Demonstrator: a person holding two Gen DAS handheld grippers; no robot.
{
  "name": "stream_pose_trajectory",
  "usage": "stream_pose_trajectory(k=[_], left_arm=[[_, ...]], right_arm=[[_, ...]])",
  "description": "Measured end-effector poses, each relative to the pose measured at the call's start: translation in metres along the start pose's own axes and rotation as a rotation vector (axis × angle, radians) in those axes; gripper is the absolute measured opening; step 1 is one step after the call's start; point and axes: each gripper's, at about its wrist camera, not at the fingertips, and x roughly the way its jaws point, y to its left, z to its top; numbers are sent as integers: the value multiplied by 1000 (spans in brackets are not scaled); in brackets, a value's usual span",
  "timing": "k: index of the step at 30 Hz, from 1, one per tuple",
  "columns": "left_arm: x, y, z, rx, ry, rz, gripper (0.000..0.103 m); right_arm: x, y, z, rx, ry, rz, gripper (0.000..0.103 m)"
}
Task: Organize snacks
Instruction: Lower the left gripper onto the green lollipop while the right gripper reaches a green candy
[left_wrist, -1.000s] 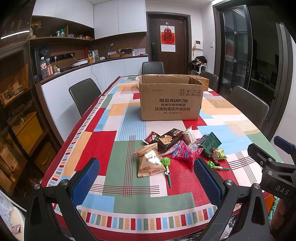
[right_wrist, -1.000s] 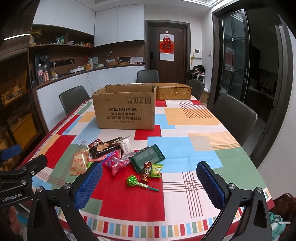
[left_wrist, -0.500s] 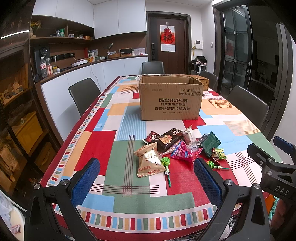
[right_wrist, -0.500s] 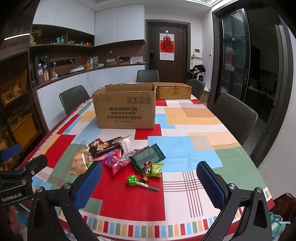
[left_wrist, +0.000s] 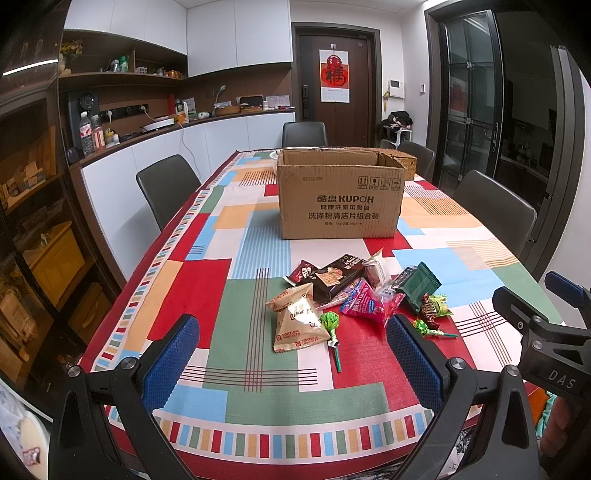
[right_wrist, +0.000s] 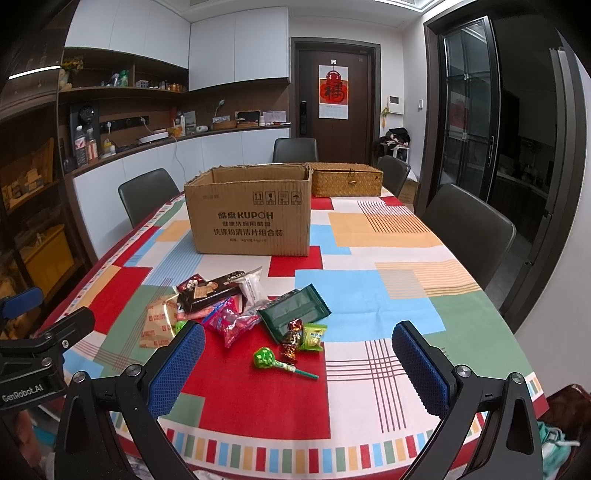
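Right wrist view: our right gripper (right_wrist: 297, 363), jaws apart, sits nearest the lollipop (right_wrist: 266, 359), stick running toward the table's right edge; our left gripper (left_wrist: 291, 358) is likewise apart.

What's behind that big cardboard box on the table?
Directly behind the cardboard box sits a woven wicker basket with its lid closed, best seen from the right wrist view. Its left end is hidden by the box, and its contents cannot be seen.

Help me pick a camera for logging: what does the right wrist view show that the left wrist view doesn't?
Only the right wrist view shows the woven basket in full behind the cardboard box. Only the left wrist view shows the whole fortune biscuit bag unobstructed. Both show the snack pile, the box, the patterned tablecloth, and open grippers: left gripper, right gripper.
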Motion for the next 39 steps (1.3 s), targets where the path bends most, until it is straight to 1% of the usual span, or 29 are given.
stream_pose_trajectory(k=[18, 24, 25, 26, 27, 29, 32, 35, 37, 39], left_arm=[[0, 0, 0, 0, 0, 0, 103], [2, -1, -2, 6, 5, -21, 102], [3, -2, -2, 10, 7, -29, 100], [5, -3, -2, 14, 11, -38, 95], [6, -4, -2, 20, 14, -47, 93], [11, -7, -1, 41, 21, -65, 89], [21, -13, 2, 86, 18, -85, 79], [30, -21, 3, 134, 13, -99, 73], [40, -25, 3, 158, 28, -116, 69], [52, -26, 4, 169, 53, -126, 64]], right_arm=[[-2, 0, 3, 0, 3, 0, 102], [0, 1, 5, -3, 12, 2, 102], [1, 0, 5, -5, 16, 4, 102], [2, 1, 6, -7, 21, 8, 102], [11, 3, -1, -11, 28, 11, 102], [16, 4, -1, -17, 38, 23, 102], [28, 6, 0, -34, 68, 61, 101], [42, 6, 2, -43, 117, 105, 93], [52, 7, 1, -49, 154, 126, 85], [61, 8, 0, -54, 190, 144, 80]])
